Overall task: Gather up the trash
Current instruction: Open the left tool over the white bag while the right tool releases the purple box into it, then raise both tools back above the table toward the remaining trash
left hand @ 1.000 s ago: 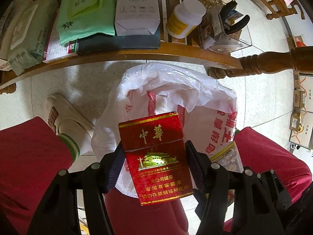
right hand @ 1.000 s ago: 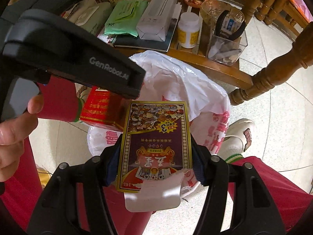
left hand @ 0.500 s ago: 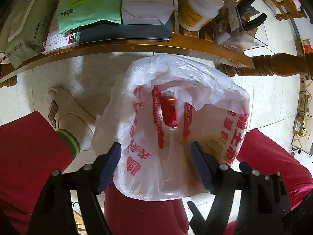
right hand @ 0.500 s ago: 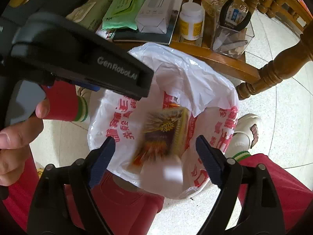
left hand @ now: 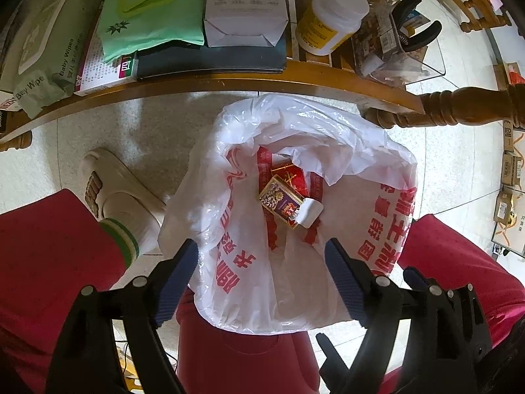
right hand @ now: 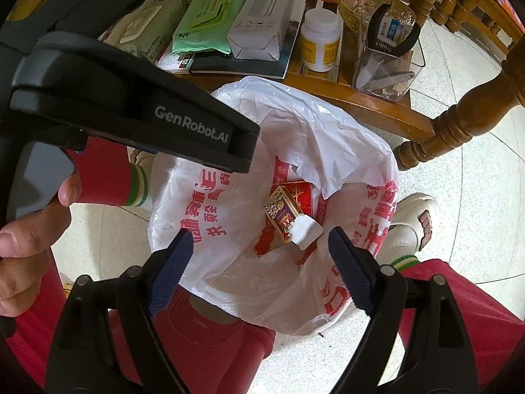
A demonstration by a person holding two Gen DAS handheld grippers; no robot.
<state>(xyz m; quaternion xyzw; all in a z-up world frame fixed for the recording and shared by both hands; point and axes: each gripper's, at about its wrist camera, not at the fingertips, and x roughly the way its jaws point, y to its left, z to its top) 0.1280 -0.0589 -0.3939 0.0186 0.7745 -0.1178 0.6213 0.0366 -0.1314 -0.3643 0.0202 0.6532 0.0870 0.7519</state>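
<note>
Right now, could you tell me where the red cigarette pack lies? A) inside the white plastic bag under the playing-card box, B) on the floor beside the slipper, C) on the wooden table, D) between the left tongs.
A: the red cigarette pack lies inside the white plastic bag, partly under the playing-card box; both tongs gape empty.

The red cigarette pack [left hand: 293, 177] lay mostly covered by the purple-and-gold box [left hand: 279, 202] inside the white plastic bag [left hand: 361, 151]; the bag's far fold hid the pack's top edge; in the right wrist view, the left gripper's body [right hand: 131, 111] blocked the bag's left rim and part of the table [right hand: 361, 98]; the printing on the white bottle [left hand: 331, 19] was too small to read; the wipes packs ran off the frame's edge.
</note>
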